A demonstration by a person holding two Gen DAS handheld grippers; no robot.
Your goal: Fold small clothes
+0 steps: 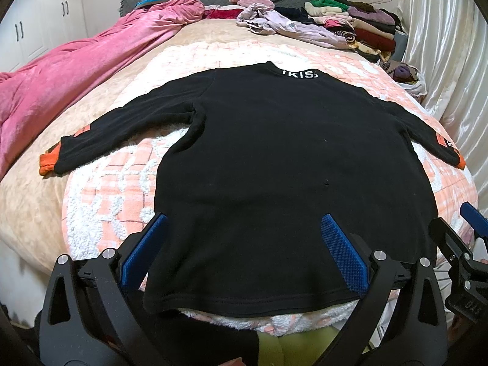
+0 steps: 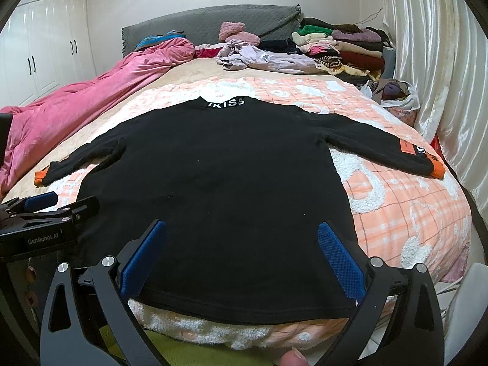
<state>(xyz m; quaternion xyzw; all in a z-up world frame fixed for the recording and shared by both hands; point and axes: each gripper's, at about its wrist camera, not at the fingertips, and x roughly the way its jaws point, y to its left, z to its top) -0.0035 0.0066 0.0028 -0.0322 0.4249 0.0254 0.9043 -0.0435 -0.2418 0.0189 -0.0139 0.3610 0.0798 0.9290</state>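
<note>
Lengthwise, black sweater (image 1: pixel 274 158) (collar far)

Black sweater (image 1: pixel 274 158) with orange cuffs (image 1: pixel 47 163) and white collar lettering (image 1: pixel 300 74), ahead of both claws. Beneath it, a peach-and-white checked blanket (image 2: pixel 405 210) with fluffy white motifs. Left of the left claw (image 1: pixel 244 244) with its blue pads (image 1: pixel 343 253): pink quilt (image 1: pixel 76 70). Far ahead: grey headboard (image 2: pixel 198 24).
</note>
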